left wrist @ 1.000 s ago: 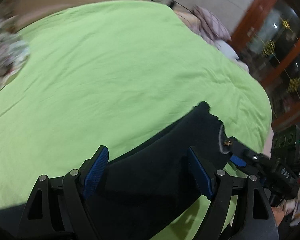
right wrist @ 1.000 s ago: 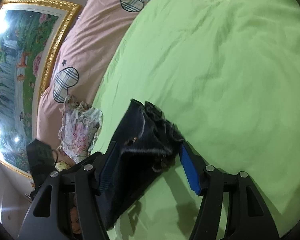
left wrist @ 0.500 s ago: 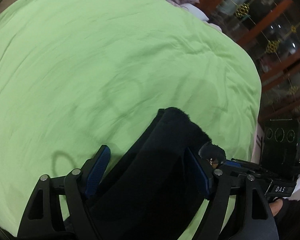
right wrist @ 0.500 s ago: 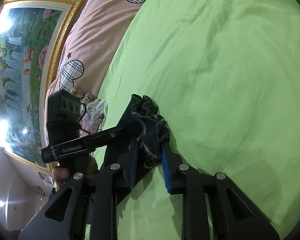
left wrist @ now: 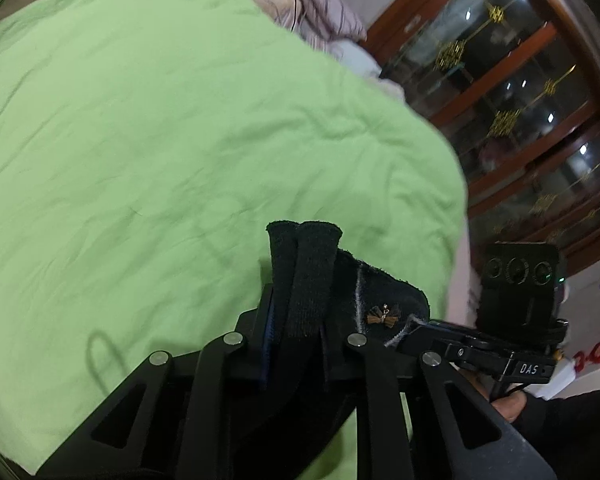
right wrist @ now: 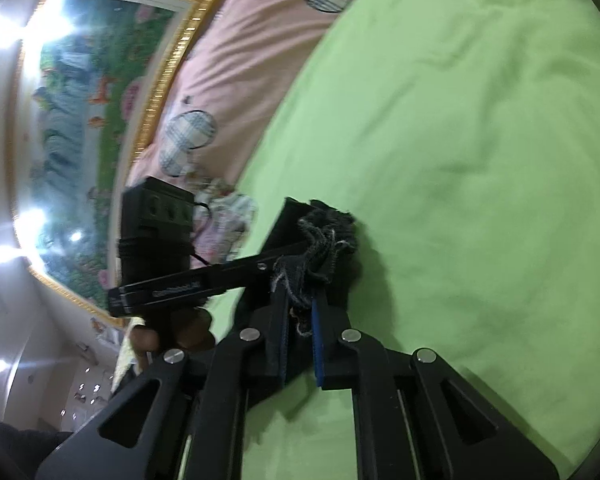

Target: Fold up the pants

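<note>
The black pants [left wrist: 312,276] are held up over a bed with a green cover [left wrist: 160,128]. My left gripper [left wrist: 296,320] is shut on a folded edge of the pants, which sticks up between its fingers. My right gripper [right wrist: 300,320] is shut on a frayed, bunched edge of the pants [right wrist: 324,236]. The two grippers are close side by side: the right one shows at the right of the left wrist view [left wrist: 500,344], the left one at the left of the right wrist view [right wrist: 172,256]. The cloth below the fingers is hidden.
The green bed cover [right wrist: 460,140] fills most of both views. Pink pillows [right wrist: 252,40] and a gold-framed painting [right wrist: 80,112] are at the head of the bed. A dark wooden glass cabinet [left wrist: 520,112] stands beyond the bed's far edge. Crumpled bedding [left wrist: 324,20] lies there.
My left gripper has closed on the pants edge; a second ago it was open around the cloth. My right gripper closed earlier and stays shut. Both have drawn together and lifted.
</note>
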Demonstrator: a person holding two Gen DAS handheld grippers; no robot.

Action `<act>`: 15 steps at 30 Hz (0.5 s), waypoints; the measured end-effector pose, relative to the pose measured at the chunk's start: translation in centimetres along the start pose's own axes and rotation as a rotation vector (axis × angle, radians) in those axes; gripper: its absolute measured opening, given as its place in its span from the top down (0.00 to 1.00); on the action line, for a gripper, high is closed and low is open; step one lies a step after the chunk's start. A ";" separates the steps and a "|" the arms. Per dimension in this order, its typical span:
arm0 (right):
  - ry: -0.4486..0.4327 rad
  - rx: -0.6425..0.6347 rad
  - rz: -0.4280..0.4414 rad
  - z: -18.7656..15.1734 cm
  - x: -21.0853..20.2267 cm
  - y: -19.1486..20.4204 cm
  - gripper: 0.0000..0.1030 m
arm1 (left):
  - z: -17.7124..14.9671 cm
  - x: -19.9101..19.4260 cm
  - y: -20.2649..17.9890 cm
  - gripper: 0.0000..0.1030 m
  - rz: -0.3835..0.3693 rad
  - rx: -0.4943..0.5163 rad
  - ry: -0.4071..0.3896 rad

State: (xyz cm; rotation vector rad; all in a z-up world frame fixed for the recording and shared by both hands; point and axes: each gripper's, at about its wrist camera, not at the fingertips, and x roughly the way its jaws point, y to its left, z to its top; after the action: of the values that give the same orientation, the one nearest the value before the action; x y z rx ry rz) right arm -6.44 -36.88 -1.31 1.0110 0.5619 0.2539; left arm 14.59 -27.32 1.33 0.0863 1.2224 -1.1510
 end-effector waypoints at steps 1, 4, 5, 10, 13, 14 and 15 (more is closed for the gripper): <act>0.001 -0.011 0.020 0.0 0.0 0.5 0.89 | -0.2 -0.6 -0.2 0.84 -0.005 -0.004 -0.015; 0.014 -0.049 0.074 -0.1 0.6 2.6 0.89 | -1.2 -3.3 -0.5 0.84 -0.028 -0.026 -0.079; 0.021 -0.060 0.090 -0.1 0.7 3.2 0.89 | -1.6 -4.2 -0.6 0.84 -0.031 -0.029 -0.100; 0.081 -0.142 0.185 -0.9 1.8 7.1 0.90 | -4.4 -8.9 -0.7 0.84 -0.057 -0.058 -0.201; 0.142 -0.159 0.227 -1.8 3.3 8.6 0.90 | -6.5 -11.3 -0.3 0.85 -0.056 -0.077 -0.248; 0.162 -0.166 0.237 -2.2 3.8 9.1 0.90 | -7.1 -12.0 0.0 0.85 -0.052 -0.085 -0.263; 0.183 -0.173 0.248 -2.7 4.4 9.5 0.90 | -7.8 -12.9 0.3 0.85 -0.051 -0.094 -0.277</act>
State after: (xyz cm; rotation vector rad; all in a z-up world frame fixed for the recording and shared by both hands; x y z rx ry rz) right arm -3.78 -28.04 4.31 0.8930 0.5692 0.6103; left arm 10.88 -14.25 7.76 -0.1712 1.0345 -1.1066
